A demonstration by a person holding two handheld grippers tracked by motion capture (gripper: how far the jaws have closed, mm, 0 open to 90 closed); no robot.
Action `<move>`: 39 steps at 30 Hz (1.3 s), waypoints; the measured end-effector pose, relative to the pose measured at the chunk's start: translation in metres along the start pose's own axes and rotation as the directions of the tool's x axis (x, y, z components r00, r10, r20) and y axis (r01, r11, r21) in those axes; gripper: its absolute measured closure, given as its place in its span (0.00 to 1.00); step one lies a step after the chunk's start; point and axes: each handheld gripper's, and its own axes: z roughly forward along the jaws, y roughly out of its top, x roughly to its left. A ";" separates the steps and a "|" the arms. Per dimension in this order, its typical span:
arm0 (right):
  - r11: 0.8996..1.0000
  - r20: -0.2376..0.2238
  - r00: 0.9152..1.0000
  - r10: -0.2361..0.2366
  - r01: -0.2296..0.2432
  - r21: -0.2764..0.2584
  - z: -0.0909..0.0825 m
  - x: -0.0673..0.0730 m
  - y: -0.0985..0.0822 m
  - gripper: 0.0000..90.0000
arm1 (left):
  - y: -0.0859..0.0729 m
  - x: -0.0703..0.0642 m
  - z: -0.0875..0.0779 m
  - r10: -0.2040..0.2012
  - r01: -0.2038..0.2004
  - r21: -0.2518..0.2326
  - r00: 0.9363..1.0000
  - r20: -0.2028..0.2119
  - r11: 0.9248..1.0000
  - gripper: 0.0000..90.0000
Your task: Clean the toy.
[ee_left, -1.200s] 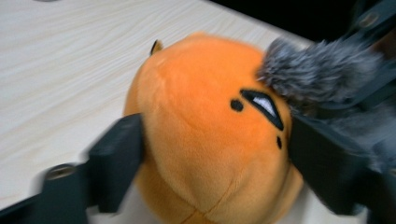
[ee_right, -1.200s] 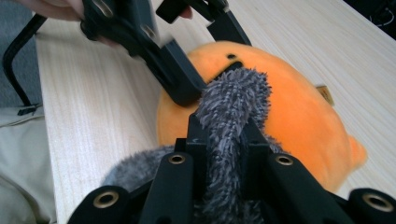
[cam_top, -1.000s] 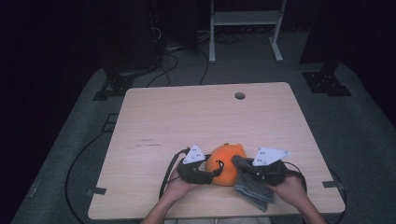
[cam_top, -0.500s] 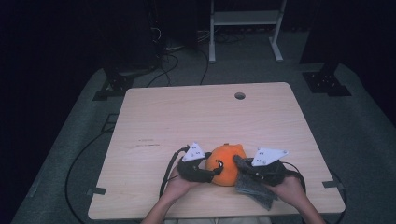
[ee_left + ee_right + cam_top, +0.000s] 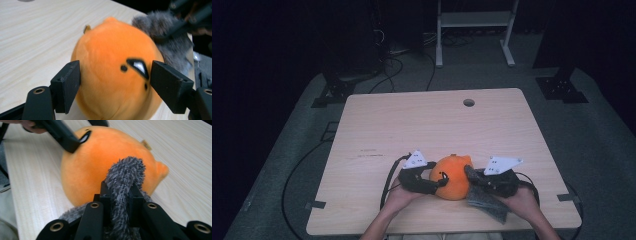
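High view: wooden table (image 5: 412, 130) largest, bare apart from the work at its near edge, centre. Orange plush toy (image 5: 452, 176) sits there on the table, a grey fuzzy cloth (image 5: 486, 202) touching its right side and lying partly under the right hand. Left gripper (image 5: 113, 83) has just been opening: jaws now straddle the plush at medium width, left pad at the fabric, right pad just off it, so the squeeze looks released rather than held. Compared with a second ago the plush hasn't shifted. Right gripper (image 5: 119, 195) is clamped narrow on a fold of the grey fuzzy cloth, pressed against the plush. Likely meaning: left is letting go or regripping while right keeps the cloth for wiping or wrapping.
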 end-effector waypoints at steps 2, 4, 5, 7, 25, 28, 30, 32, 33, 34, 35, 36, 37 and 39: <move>1.000 0.004 1.000 0.003 -0.003 0.010 0.000 -0.001 -0.002 0.86 | -0.004 0.000 0.002 0.015 -0.015 0.009 1.000 -0.003 1.000 0.36; 0.999 0.009 1.000 0.018 -0.018 0.028 -0.002 -0.006 -0.007 0.86 | -0.005 0.000 0.002 0.012 -0.012 0.009 1.000 0.000 1.000 0.38; 0.999 0.016 0.999 0.030 -0.030 0.036 -0.003 -0.010 -0.011 0.86 | -0.005 0.000 0.001 0.015 -0.015 0.011 1.000 0.001 1.000 0.38; 0.997 0.048 0.998 0.041 -0.044 0.066 -0.006 -0.016 -0.017 0.86 | -0.007 0.000 0.000 0.022 -0.022 0.015 1.000 0.003 1.000 0.39; 0.993 -0.042 0.994 0.103 -0.106 -0.060 -0.011 -0.017 -0.008 0.86 | -0.008 -0.008 0.002 0.115 -0.115 0.035 0.993 0.018 0.993 0.46; 0.997 -0.030 0.998 0.062 -0.063 -0.051 -0.007 -0.012 -0.003 0.86 | -0.010 -0.006 0.000 0.100 -0.101 0.029 0.995 0.023 0.994 0.46; 0.996 -0.030 0.996 0.083 -0.084 -0.025 -0.004 -0.017 -0.010 0.86 | -0.011 -0.004 -0.001 0.091 -0.092 0.024 0.995 0.030 0.995 0.46; 0.993 -0.012 0.993 0.115 -0.115 0.022 -0.004 -0.023 -0.019 0.86 | -0.011 -0.003 -0.001 0.091 -0.091 0.025 0.995 0.032 0.996 0.46; 0.992 -0.011 0.992 0.125 -0.124 0.033 -0.004 -0.026 -0.024 0.86 | -0.011 -0.004 -0.001 0.093 -0.094 0.025 0.995 0.030 0.995 0.46; 0.990 -0.013 0.990 0.138 -0.137 0.031 -0.005 -0.028 -0.026 0.86 | -0.011 -0.005 -0.001 0.094 -0.095 0.029 0.995 0.025 0.995 0.46; 0.989 -0.020 0.988 0.151 -0.150 0.008 -0.008 -0.028 -0.025 0.86 | -0.010 -0.006 0.000 0.107 -0.107 0.033 0.994 0.021 0.994 0.46; 0.988 -0.033 0.987 0.154 -0.155 -0.027 -0.010 -0.028 -0.021 0.86 | -0.011 -0.008 0.000 0.117 -0.117 0.036 0.993 0.018 0.992 0.46; 0.986 -0.044 0.987 0.152 -0.155 -0.058 -0.012 -0.027 -0.016 0.86 | -0.011 -0.009 0.000 0.121 -0.122 0.036 0.993 0.014 0.992 0.46; 0.986 -0.058 0.989 0.137 -0.141 -0.088 -0.011 -0.024 -0.007 0.86 | -0.012 -0.009 -0.001 0.119 -0.120 0.036 0.993 0.013 0.992 0.46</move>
